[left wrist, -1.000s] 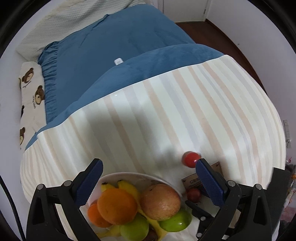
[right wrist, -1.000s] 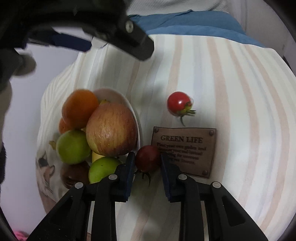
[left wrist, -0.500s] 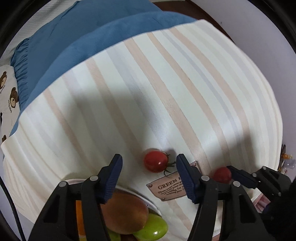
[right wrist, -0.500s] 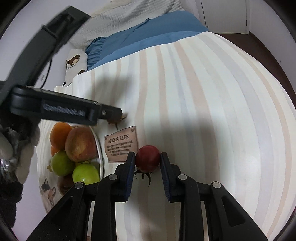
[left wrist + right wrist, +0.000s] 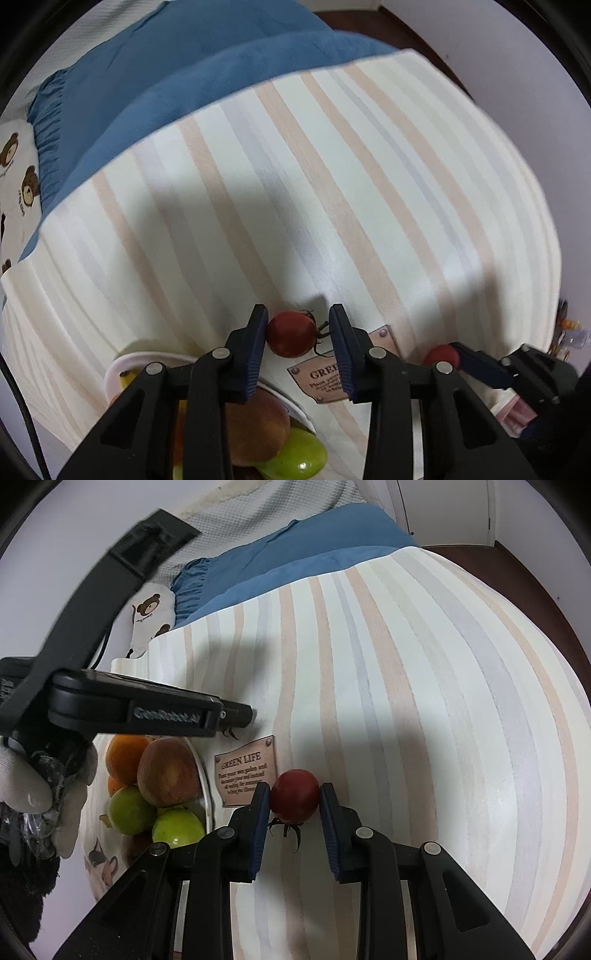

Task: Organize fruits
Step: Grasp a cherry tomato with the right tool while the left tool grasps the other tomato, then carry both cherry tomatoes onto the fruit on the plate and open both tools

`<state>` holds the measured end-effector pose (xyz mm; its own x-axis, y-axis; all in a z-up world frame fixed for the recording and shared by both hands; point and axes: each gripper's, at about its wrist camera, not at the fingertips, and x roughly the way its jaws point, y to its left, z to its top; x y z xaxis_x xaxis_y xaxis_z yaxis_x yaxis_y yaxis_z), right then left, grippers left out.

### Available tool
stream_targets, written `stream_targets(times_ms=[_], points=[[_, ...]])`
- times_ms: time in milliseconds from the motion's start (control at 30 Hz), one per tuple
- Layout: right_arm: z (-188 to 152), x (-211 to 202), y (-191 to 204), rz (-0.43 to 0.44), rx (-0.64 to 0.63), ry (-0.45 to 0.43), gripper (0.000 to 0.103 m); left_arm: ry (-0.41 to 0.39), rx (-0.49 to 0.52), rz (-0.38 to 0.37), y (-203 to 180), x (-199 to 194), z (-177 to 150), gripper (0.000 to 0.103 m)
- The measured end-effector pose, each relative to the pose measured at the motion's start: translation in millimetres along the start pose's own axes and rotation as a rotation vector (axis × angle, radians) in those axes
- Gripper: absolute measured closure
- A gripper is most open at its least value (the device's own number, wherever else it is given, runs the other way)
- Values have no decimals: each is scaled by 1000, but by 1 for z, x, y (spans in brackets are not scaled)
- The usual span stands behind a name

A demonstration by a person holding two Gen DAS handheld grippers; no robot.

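My left gripper (image 5: 297, 328) has its jaws around a red cherry tomato (image 5: 291, 334) on the striped cloth; the left pad touches it, the right pad stands a little off by the stem. My right gripper (image 5: 293, 803) is shut on a darker red tomato (image 5: 294, 800) and holds it beside the leather label; it also shows in the left wrist view (image 5: 440, 355). A white plate (image 5: 205, 790) at the left holds an apple (image 5: 168, 771), oranges (image 5: 123, 757) and green fruits (image 5: 177, 829).
A brown "GREEN LIFE" leather label (image 5: 246, 771) is sewn on the striped tablecloth (image 5: 406, 701). A blue bed cover (image 5: 166, 74) and a bear-print pillow (image 5: 151, 616) lie beyond the table's far edge. The left gripper's body (image 5: 147, 712) reaches across the plate.
My left gripper came down around the bright tomato and its jaws narrowed. My right gripper kept its tomato and stayed near the label.
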<state>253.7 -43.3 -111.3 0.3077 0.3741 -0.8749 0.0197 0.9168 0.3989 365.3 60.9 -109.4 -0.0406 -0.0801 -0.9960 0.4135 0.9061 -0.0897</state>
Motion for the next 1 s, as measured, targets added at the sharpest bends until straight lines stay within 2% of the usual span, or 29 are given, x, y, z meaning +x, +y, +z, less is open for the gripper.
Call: stream_targets(times_ms=[233, 400, 500, 700, 833, 1000], points=[[-4, -18, 25, 55, -31, -16, 74, -105, -91, -70, 28, -59, -26, 72], [-17, -25, 60, 117, -86, -7, 74, -177, -202, -93, 57, -89, -74, 72], [-29, -23, 80, 143, -119, 16, 74, -212, -287, -99, 78, -101, -114, 72], [-56, -10, 114, 174, -166, 69, 74, -232, -446, -143, 117, -96, -183, 72], [-67, 0, 133, 170, -188, 84, 74, -213, -527, -189, 137, -79, -207, 72], [-69, 18, 147, 145, -189, 84, 74, -202, -577, -220, 152, -56, -221, 72]])
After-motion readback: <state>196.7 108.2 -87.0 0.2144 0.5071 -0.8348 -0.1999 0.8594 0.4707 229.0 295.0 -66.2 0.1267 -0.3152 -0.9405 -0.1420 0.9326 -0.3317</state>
